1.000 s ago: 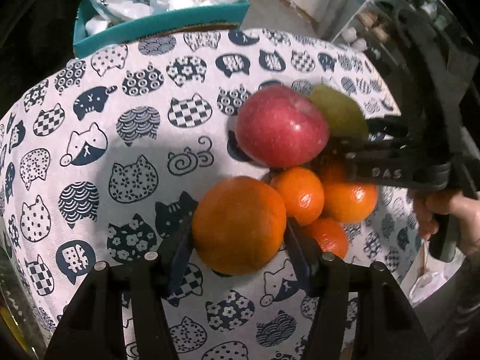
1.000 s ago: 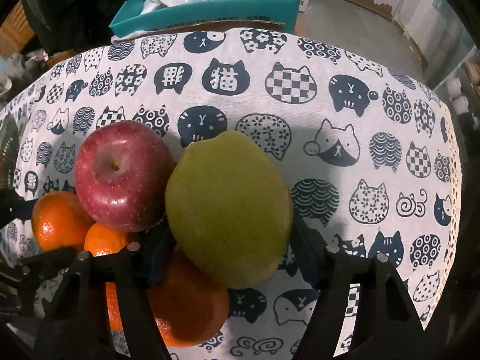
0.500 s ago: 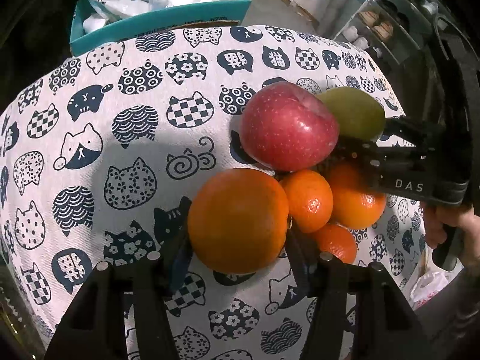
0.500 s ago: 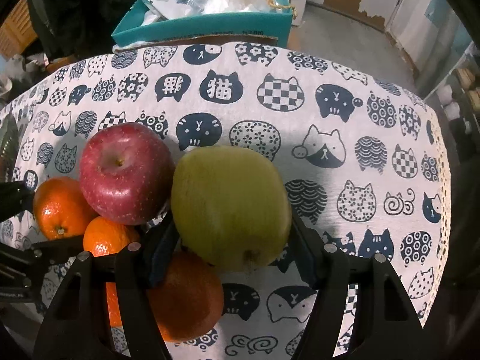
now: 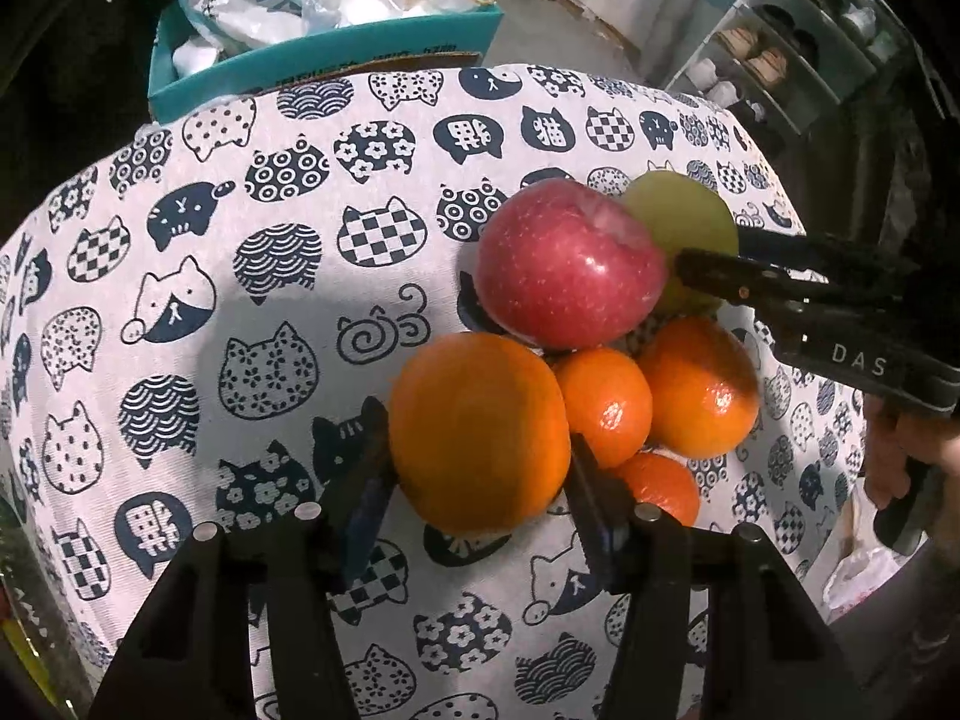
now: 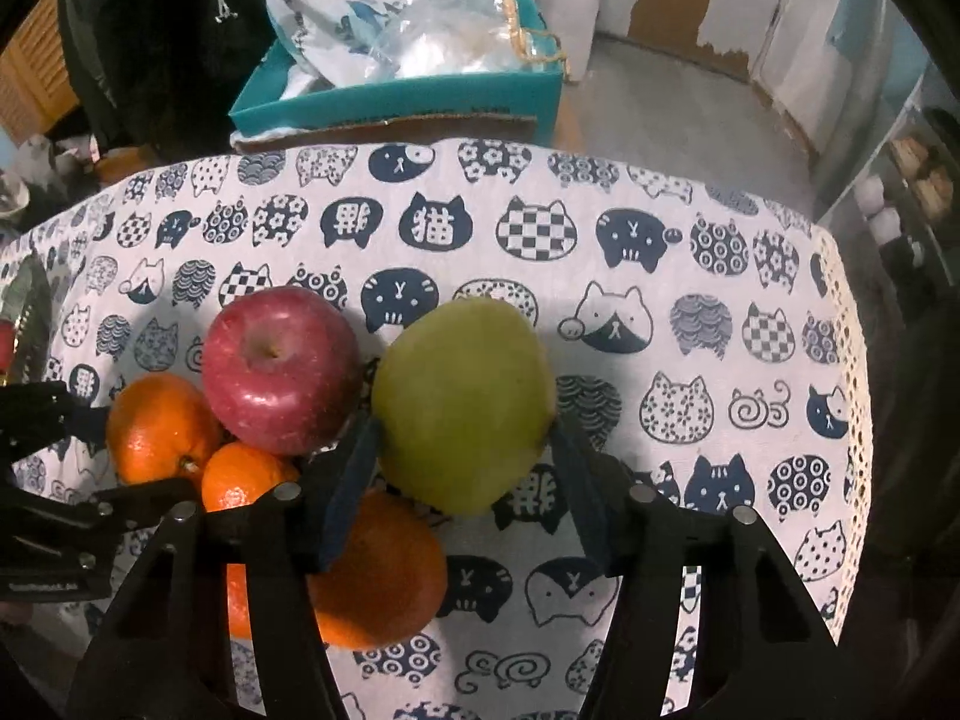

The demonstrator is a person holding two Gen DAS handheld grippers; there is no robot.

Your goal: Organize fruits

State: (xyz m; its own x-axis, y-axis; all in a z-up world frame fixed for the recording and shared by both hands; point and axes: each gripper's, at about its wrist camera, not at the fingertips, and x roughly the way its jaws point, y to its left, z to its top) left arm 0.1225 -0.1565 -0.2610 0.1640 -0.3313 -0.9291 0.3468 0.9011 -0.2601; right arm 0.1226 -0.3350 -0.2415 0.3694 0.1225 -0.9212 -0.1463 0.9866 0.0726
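Setting: a table under a white cloth (image 6: 660, 228) printed with navy cat faces, seen from 2 cameras, 1 on each hand-held gripper.
Fruit cluster: 6 fruits bunched together, touching, right of centre on the cloth in the left view.
Left gripper (image 5: 480, 468): its 2 fingers pinch the large orange (image 5: 480, 432) at the near left edge of the cluster.
Right gripper (image 6: 462, 456): its 2 fingers pinch the green pear (image 6: 462, 402) at the far right of the cluster.
Red apple (image 5: 567, 264): free of both grippers, resting between the pear and the oranges, touching them.
Loose citrus: a small mandarin (image 5: 606, 405), a medium orange (image 5: 699, 387) and another mandarin (image 5: 660, 489) partly hidden behind the left gripper's finger.
Step in hand: by my reading, both grippers are grasping, each with 1 fruit, ready to separate the pile by kind.
Next move: likely lifting each fruit clear, gently, since neighbours lean on them and could roll; there is open cloth to the left.
Containers: a teal box (image 6: 420, 96) beyond the table's far edge holds plastic bags and packets; no fruit shows in it. No bowl or basket for fruit is in view.
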